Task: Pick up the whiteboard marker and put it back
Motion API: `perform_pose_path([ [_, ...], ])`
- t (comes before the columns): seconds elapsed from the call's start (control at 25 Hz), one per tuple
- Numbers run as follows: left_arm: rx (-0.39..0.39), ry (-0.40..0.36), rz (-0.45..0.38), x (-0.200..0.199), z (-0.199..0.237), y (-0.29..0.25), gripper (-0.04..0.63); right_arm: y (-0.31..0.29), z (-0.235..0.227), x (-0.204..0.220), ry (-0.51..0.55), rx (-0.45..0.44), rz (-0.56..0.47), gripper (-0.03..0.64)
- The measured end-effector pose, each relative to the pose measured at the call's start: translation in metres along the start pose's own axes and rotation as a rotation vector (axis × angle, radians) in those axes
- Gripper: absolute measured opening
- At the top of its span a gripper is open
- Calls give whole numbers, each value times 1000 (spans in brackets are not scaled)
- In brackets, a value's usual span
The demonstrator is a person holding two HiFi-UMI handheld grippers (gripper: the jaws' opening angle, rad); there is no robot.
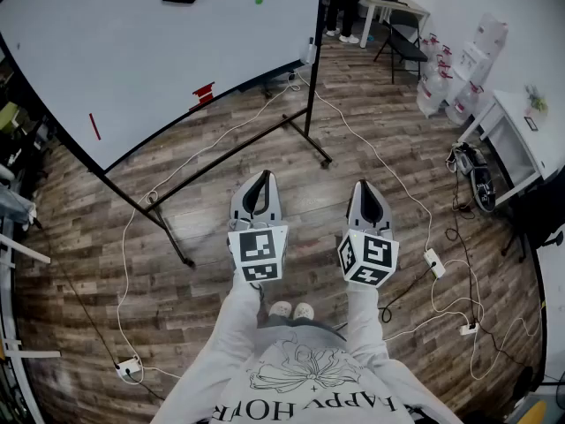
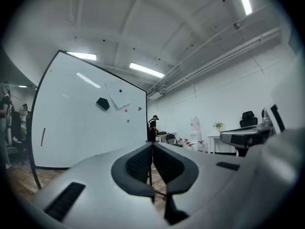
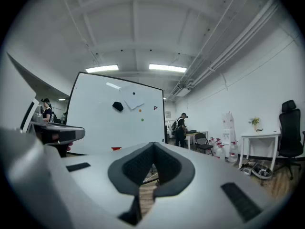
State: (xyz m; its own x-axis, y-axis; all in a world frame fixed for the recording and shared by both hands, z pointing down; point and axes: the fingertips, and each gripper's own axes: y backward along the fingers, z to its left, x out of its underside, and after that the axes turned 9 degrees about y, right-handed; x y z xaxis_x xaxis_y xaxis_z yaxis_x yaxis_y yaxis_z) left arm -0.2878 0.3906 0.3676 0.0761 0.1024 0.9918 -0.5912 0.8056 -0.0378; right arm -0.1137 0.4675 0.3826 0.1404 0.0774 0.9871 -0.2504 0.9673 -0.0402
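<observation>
**Desk:** How are your hands sitting?

**Operator:** I have both held out ahead of my chest, side by side, with my forearms in pale sleeves running roughly parallel. The left gripper and the right gripper both point level. They hang above the wooden floor, aimed toward the whiteboard on its black stand.

**Desk:** And the jaws?

**Operator:** Closed on both sides. In the left gripper view the two dark pads meet at their tips, and I see nothing but the room through the gap lower down. The right gripper view shows the same thing: tips pressed together, nothing between them. So I am carrying nothing.

**Desk:** Where is the whiteboard marker?

**Operator:** I take it to be the slim red stick on the face of the board, in its lower part toward the left edge. In the left gripper view it stands upright there. It is well apart from both grippers. There is also a red block by the board's bottom edge, further right. It is too small for me to tell what it is.
</observation>
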Motion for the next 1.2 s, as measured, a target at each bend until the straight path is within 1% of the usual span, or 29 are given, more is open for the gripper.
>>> perform_pose_path([
  [0.44, 5, -6, 3, -1, 2, -7, 6, -7, 0, 1, -4, 0, 4, 3],
  [0.76, -3, -8, 17, 6, -8, -23, 6, -18, -12, 8, -4, 1, 1, 5],
  [1.04, -34, 5, 31, 22, -20, -35, 6, -27, -29, 23, 4, -30, 8, 5],
  [1.2, -50, 6, 42, 30, -23, -43, 6, -36, -35, 30, -8, -51, 13, 5],
])
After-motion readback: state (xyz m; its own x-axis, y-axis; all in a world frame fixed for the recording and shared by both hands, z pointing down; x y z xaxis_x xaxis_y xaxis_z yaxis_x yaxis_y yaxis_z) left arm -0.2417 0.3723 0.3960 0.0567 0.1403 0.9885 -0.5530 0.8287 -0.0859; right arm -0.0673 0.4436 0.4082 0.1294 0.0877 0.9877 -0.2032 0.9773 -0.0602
